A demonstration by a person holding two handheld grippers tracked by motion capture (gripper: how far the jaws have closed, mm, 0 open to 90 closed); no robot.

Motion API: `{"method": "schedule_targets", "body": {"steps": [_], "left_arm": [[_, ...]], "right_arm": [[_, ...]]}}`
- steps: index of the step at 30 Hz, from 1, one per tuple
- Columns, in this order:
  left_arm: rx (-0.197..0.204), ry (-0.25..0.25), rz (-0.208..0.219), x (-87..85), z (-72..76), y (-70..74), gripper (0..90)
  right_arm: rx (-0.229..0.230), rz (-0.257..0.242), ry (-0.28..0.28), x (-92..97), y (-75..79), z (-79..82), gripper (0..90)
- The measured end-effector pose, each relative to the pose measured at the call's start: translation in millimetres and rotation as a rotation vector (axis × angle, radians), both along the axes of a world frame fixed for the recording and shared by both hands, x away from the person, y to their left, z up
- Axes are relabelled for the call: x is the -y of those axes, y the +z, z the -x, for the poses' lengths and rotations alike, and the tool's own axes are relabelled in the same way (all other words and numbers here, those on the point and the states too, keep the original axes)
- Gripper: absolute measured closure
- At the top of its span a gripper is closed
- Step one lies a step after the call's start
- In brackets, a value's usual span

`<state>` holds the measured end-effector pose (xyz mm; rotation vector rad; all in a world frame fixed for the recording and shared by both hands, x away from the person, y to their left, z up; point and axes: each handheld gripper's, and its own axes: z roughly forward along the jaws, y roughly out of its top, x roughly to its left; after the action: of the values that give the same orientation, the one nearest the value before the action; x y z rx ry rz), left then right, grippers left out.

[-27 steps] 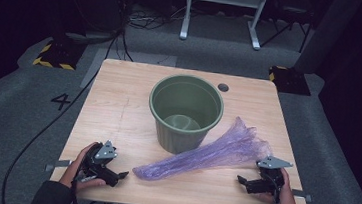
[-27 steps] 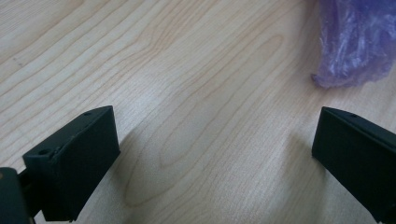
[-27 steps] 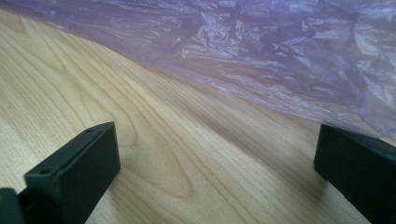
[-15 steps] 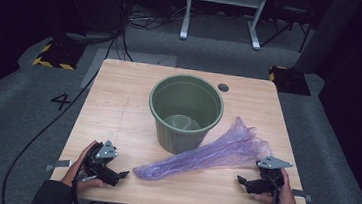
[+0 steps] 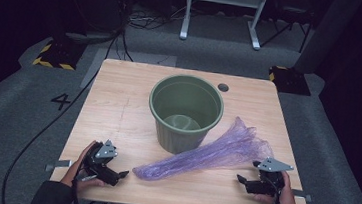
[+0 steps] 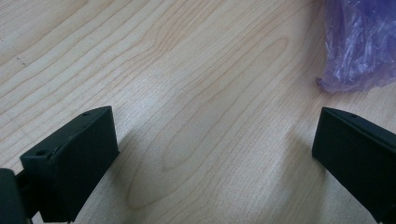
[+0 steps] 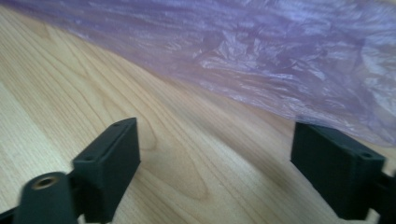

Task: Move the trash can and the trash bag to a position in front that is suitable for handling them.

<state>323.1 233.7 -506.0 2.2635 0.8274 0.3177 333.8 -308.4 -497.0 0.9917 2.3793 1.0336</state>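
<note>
A green plastic bin [image 5: 186,111] stands upright and empty in the middle of the wooden table [image 5: 118,106]. A crumpled purple plastic bag [image 5: 209,152] lies stretched from the bin's right side toward the front. My left gripper [image 5: 120,176] rests on the table at the front left, open, its jaws pointing at the bag's narrow end [image 6: 355,46] and holding nothing. At the front right, my right gripper [image 5: 242,181] is open too, close to the wide end of the bag [image 7: 280,51], apart from it.
A round cable hole [image 5: 223,87] sits in the table's far right corner. Grey carpet with a painted number surrounds the table. A white frame stand [image 5: 223,10] and cables lie behind it.
</note>
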Motion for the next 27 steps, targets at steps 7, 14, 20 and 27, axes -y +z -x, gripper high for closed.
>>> {"method": "schedule_targets", "body": {"steps": [7,14,20,27], "left_arm": [[0.000,0.001,-0.001,-0.1,-0.1,0.0,0.0],[0.000,0.002,-0.002,-0.1,0.0,0.1,0.0],[0.000,0.004,-0.002,0.0,0.1,0.1,0.0],[-0.001,0.006,0.000,0.1,0.2,0.0,0.0]], "right_arm": [[0.025,-0.025,0.001,-0.5,7.8,2.4,16.5],[0.039,-0.045,-0.017,-0.3,13.6,1.8,17.4],[0.062,-0.054,-0.012,-3.9,24.8,1.7,17.6],[0.097,-0.061,0.003,-10.5,39.1,0.7,18.2]]}}
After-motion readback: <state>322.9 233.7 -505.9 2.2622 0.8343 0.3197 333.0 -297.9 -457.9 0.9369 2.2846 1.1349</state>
